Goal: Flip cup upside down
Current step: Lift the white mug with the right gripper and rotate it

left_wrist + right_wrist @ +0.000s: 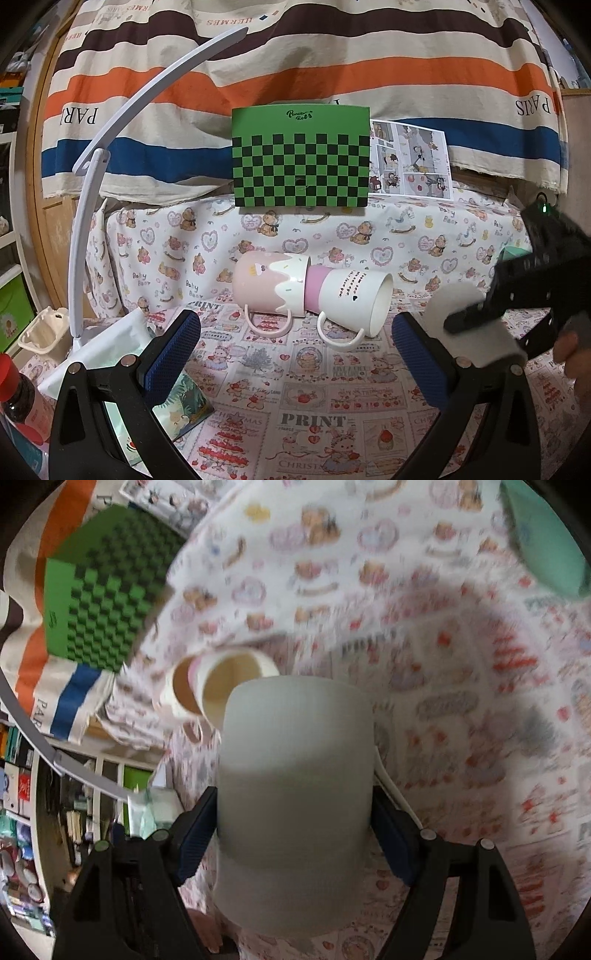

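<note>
My right gripper (295, 834) is shut on a plain white cup (295, 768), held above the table with its closed base pointing away from the camera. In the left wrist view the same cup (458, 310) and right gripper (480, 321) show at the right. Two mugs lie on their sides, nested: a pink mug with white drip glaze (269, 282) and a white mug with a pink band (351, 299), mouth facing right. They also show blurred in the right wrist view (221, 686). My left gripper (295, 354) is open and empty, in front of the lying mugs.
A green checkered box (301, 162) and a comic sheet (410, 158) stand at the back. A white curved lamp arm (110, 147), a paper carton (44, 332), a red-capped bottle (14, 391) and a small book (184, 402) are at the left. A teal object (546, 539) lies far right.
</note>
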Demonstrator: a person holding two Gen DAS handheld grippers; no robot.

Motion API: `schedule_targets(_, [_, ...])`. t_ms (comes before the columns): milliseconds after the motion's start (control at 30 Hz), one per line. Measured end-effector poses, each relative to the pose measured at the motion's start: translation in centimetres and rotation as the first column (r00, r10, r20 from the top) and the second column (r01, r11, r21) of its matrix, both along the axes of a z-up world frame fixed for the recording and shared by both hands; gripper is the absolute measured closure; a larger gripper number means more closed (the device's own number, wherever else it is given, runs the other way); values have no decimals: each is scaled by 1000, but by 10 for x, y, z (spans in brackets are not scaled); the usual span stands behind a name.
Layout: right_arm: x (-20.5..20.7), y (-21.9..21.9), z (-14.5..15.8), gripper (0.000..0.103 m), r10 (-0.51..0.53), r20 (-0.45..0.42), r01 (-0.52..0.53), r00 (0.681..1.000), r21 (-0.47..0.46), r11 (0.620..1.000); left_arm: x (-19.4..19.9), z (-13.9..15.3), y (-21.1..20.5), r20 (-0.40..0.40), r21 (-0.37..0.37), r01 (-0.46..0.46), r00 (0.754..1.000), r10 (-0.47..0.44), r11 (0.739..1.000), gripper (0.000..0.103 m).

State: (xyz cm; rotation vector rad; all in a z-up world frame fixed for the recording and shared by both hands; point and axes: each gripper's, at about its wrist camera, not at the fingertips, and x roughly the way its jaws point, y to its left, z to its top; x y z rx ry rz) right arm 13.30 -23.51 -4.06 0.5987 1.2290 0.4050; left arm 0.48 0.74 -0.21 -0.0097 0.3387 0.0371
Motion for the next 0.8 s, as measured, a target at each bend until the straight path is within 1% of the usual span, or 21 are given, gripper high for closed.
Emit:
schedule_targets(167, [-4,11,-6,25,38,22,-37,999,-23,999,2,1,0,1,1,0,1000,0,1000,0])
schedule_targets(333, [-7,11,-8,24,45,49,-44,998,-14,999,2,1,0,1,5,-1,1000,1,1000,0])
schedule_targets(433, [-10,13,-3,23,73,106,-68,992,-50,996,2,1,0,-1,4,0,1000,0,1000,0])
schedule_targets(467, [-13,16,1,19,99,146,-88,984,-83,993,2,1,0,-2,4,0,1000,0,1000,0])
schedule_targets(500, [-18,18,7,15,129,196,-108,972,-118,987,3,0,0,-4,4,-1,1000,1,1000,0])
schedule_targets(533, [-23,20,13,8,151,244,-117,958,-151,982,3,0,1,-5,3,-1,1000,1,1000,0])
schedule_targets(567, [-28,20,18,5,165,283,-117,945,-178,977,3,0,1,-6,3,-2,1000,2,1000,0])
schedule_targets(600, [-35,20,26,4,182,347,-107,920,-225,969,3,0,1,-7,2,-3,1000,3,1000,0])
schedule_targets(633, [-41,19,31,1,192,388,-95,901,-257,962,3,0,1,-6,2,-2,1000,2,1000,0])
schedule_targets(700, [-55,16,43,0,208,510,-25,835,-341,940,3,0,2,-6,2,-2,1000,2,1000,0])
schedule_targets(733, [-60,13,45,0,206,545,2,813,-356,934,3,0,2,-6,3,-3,1000,3,1000,0])
schedule_targets(767, [-65,8,49,0,197,595,46,779,-367,929,3,0,1,-5,2,-3,1000,3,1000,0])
schedule_targets(800, [-69,2,50,0,184,633,82,752,-366,927,3,0,2,-5,2,-3,1000,3,1000,0])
